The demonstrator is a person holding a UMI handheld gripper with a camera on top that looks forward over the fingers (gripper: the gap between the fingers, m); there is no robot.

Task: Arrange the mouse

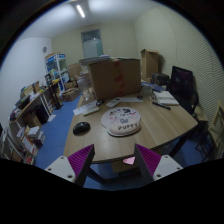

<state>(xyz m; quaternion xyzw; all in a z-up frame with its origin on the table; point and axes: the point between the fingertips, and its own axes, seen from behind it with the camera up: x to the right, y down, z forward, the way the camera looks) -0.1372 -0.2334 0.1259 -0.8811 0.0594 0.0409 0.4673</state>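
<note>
A dark mouse (81, 127) lies on the wooden table (150, 125) at its left side, well beyond my fingers. A round white mouse pad with purple print (120, 121) lies at the table's middle, to the right of the mouse. My gripper (113, 161) hangs high above the table's near edge, far from both. Its two fingers with purple pads (81, 157) stand wide apart with nothing between them.
A large cardboard box (114, 76) stands at the table's far side. A dark monitor (182, 84) and papers (166, 98) are at the right. Cluttered shelves (30, 105) line the left wall above a blue floor (55, 127). A small pink object (128, 159) lies near the right finger.
</note>
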